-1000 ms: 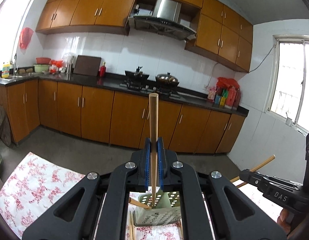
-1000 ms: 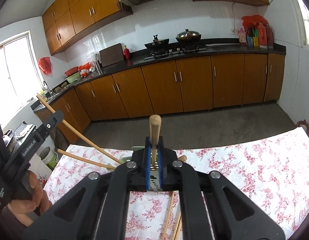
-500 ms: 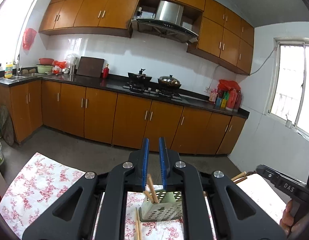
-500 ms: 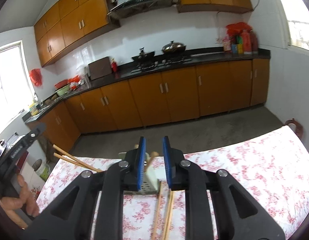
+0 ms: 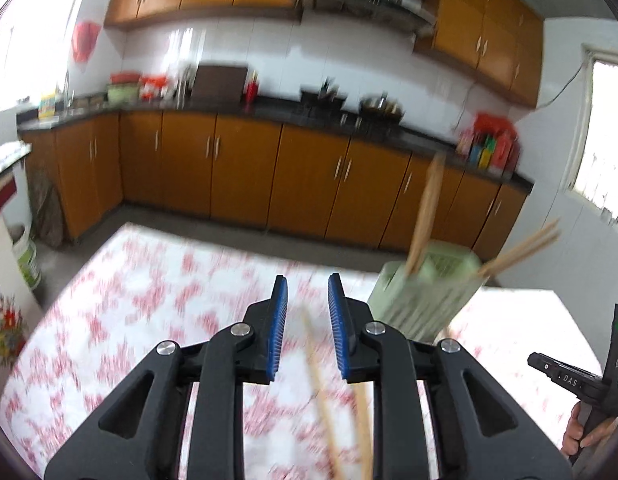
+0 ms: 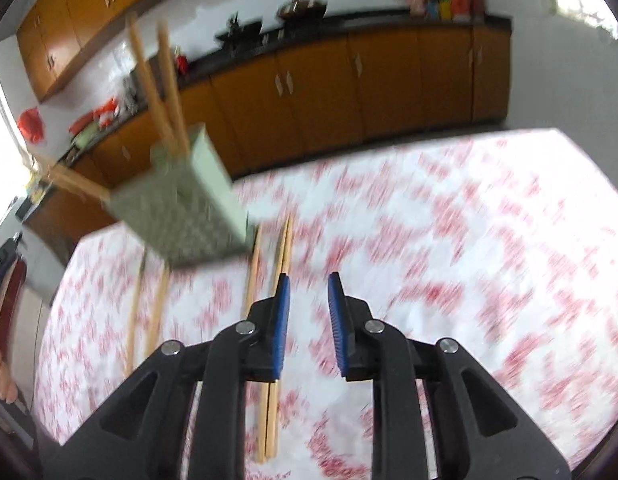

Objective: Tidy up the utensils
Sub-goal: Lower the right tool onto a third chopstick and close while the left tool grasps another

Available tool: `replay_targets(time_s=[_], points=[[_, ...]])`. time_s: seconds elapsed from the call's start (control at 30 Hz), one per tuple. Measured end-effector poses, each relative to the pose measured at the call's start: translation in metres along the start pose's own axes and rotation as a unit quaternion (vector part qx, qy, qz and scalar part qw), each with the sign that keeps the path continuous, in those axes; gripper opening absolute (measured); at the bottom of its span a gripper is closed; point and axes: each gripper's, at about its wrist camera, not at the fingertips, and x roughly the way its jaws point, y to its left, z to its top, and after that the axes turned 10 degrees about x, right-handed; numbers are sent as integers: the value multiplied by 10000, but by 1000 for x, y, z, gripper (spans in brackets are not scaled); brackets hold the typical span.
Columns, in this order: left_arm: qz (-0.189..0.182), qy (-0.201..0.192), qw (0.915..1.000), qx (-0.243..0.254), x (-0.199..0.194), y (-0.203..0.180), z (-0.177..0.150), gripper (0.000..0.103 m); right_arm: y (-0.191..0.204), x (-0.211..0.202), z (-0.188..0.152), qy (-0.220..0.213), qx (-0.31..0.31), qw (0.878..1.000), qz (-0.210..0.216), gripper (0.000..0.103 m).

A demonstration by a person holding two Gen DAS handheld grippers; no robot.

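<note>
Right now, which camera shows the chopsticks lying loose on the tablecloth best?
The right wrist view: several loose chopsticks lie along the floral tablecloth beside the green holder. The left wrist view shows only two, blurred and partly hidden behind the left gripper.

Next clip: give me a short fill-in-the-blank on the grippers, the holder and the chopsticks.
1. The left gripper and the right gripper both have their jaws ____.
2. The pale green perforated plastic utensil holder stands on a ____-patterned tablecloth.
3. Wooden chopsticks stick out of the holder's ____.

Missing: open; floral; top
</note>
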Motion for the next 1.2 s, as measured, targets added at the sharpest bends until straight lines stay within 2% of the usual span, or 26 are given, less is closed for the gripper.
replay_targets(time_s=[0.17,0.4,0.5,0.57,0.67,0.77,0.93,1.13,1.17,1.2], points=[[-121,701,9974,-98,31,6,-38,22,12,34,-36,496,-282,9983,89,21],[-291,1095,9936,-24,49,1,-66,23,16,60,-49,720,-459,9963,-93,19],[-354,1174,9925,-23,54,0,-75,25,13,62,-48,649,-508,9963,-223,17],[-412,1232,9915,-10,57,-2,-78,25,8,66,-46,623,-510,9961,-352,8],[-515,1313,9900,36,61,-8,-80,25,1,67,-41,534,-489,9961,-497,7],[-623,1423,9878,82,68,-16,-85,25,-8,68,-34,303,-452,9941,-934,8],[-795,1625,9833,199,78,-32,-95,25,-24,65,-28,271,-163,9955,-897,8],[-584,1878,9793,479,95,-48,-102,25,-23,65,-29,237,-254,9952,-918,8],[-495,1893,9793,513,97,-50,-104,22,-23,65,-29,234,-262,9952,-915,8],[-387,1856,9802,578,98,-51,-104,15,-23,65,-30,231,-266,9952,-912,8]])
